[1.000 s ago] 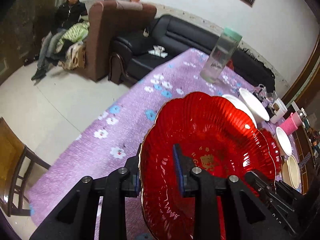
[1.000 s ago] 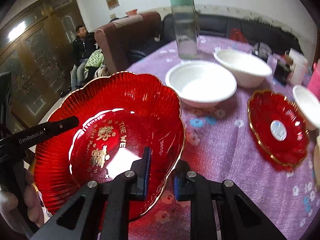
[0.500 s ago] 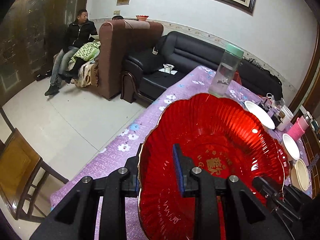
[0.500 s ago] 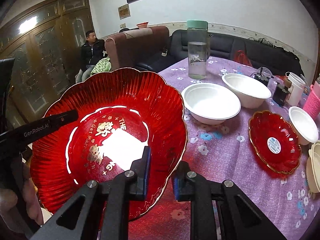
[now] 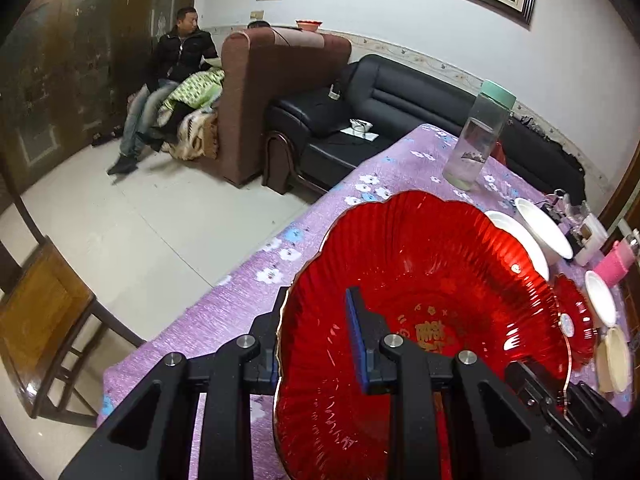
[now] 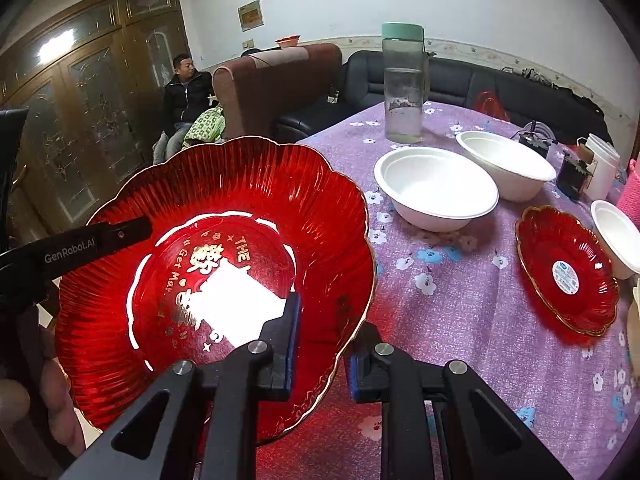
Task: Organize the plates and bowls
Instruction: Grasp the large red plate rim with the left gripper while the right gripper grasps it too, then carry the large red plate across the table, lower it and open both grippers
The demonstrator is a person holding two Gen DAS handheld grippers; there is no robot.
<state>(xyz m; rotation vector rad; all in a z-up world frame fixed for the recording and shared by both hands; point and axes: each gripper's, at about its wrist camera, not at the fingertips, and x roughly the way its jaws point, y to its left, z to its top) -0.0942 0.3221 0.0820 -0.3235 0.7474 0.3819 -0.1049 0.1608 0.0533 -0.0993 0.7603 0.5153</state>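
Note:
A big red scalloped plate [image 5: 440,280] with gold lettering is held above the near end of the purple flowered table [image 6: 480,300]. My left gripper [image 5: 316,336] is shut on its left rim, one finger inside the plate and one outside. My right gripper [image 6: 322,340] is shut on the near right rim of the same big red plate [image 6: 240,208]. A finger of the left gripper [image 6: 96,240] shows at the plate's far left. A small red plate [image 6: 568,276] lies to the right. Two large white bowls [image 6: 436,188] [image 6: 504,164] stand behind it.
A tall clear bottle [image 6: 404,84] with a green lid stands at the far end. A small white bowl [image 6: 616,232], a white cup [image 6: 600,168] and a pink cup [image 5: 612,268] crowd the right edge. A wooden chair [image 5: 40,320] is left of the table. A person [image 5: 172,80] sits beyond.
Both views have swung upward, so more wall and room show and the table things sit lower in the picture. The big red plate stays gripped on both rims.

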